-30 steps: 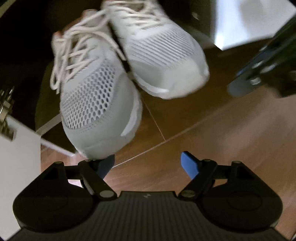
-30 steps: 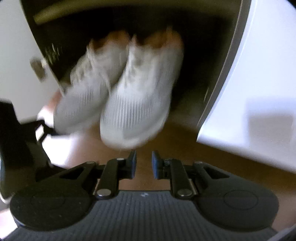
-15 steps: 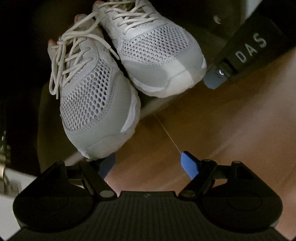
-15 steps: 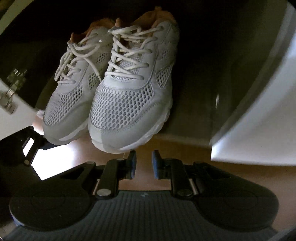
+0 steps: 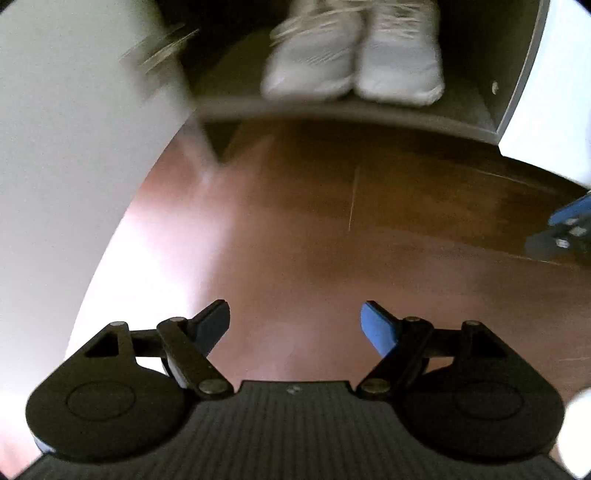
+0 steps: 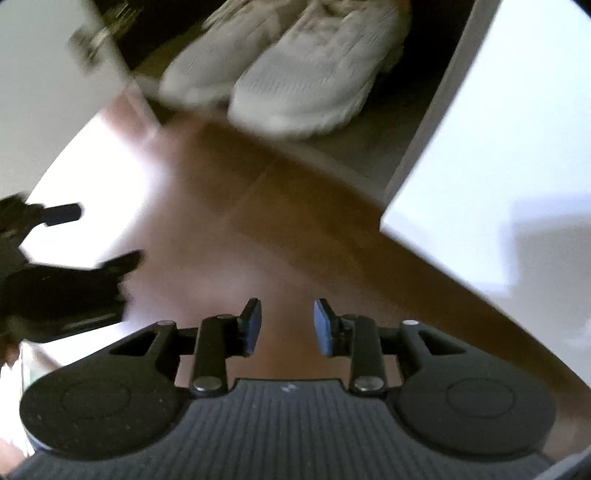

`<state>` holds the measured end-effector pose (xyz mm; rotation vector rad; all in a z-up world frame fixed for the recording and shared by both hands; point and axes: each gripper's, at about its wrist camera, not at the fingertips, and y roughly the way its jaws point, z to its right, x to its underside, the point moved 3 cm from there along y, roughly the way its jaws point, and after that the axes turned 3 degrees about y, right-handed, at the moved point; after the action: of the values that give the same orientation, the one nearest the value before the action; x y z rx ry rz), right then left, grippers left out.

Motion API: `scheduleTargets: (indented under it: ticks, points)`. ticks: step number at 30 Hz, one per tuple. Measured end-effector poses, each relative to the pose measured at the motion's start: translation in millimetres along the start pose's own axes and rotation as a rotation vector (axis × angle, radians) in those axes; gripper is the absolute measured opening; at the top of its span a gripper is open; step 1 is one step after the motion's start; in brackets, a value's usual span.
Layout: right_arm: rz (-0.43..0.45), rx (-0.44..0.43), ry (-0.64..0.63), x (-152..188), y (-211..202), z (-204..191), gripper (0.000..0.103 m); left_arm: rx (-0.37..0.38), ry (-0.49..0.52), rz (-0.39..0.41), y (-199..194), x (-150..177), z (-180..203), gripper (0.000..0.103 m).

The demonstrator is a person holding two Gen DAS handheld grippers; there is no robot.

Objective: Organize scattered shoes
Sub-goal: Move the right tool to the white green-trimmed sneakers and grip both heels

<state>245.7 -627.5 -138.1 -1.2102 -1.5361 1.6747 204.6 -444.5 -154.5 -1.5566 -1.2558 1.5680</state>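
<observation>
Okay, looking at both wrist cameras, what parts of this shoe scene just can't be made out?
- White sneakers: heels cut off by the top edge in the left wrist view; laces and mesh smeared by motion blur in both views.
- Cabinet interior: the depth behind the shoes is too dark to read in the right wrist view.
- Cabinet door hinge: blurred into streaks.
- Right gripper: only a blue-and-dark fragment at the left wrist view's right edge.

Sneakers (image 5: pixel 354 62) motion-blurred, heels cut off by the top edge
</observation>
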Motion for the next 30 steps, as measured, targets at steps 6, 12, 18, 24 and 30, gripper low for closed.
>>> scheduleTargets:
  ticks: [6,12,18,24,30]
  points:
    - [-0.07,-0.141,-0.317,38.1,-23.1,-60.5,0.048,-0.197,-0.319,-0.192,-132.2,120.0,-20.9,0.081]
    - [-0.081,-0.243,-0.552,95.7,-45.8,-135.4,0.049,-0.279,-0.516,-0.277,-158.1,218.0,-45.6,0.081]
    - [-0.022,-0.268,-0.676,130.5,-40.7,-221.6,0.049,-0.307,-0.6,-0.246,-161.9,255.0,-74.5,0.081]
    - [0.063,-0.29,-0.768,151.4,-39.3,-312.8,0.061,-0.34,-0.634,-0.196,-156.4,288.1,-110.1,0.081]
    - [-0.048,-0.121,-0.818,178.7,25.2,-360.5,0.064,-0.346,-0.671,-0.199,-133.8,306.6,-120.4,0.081]
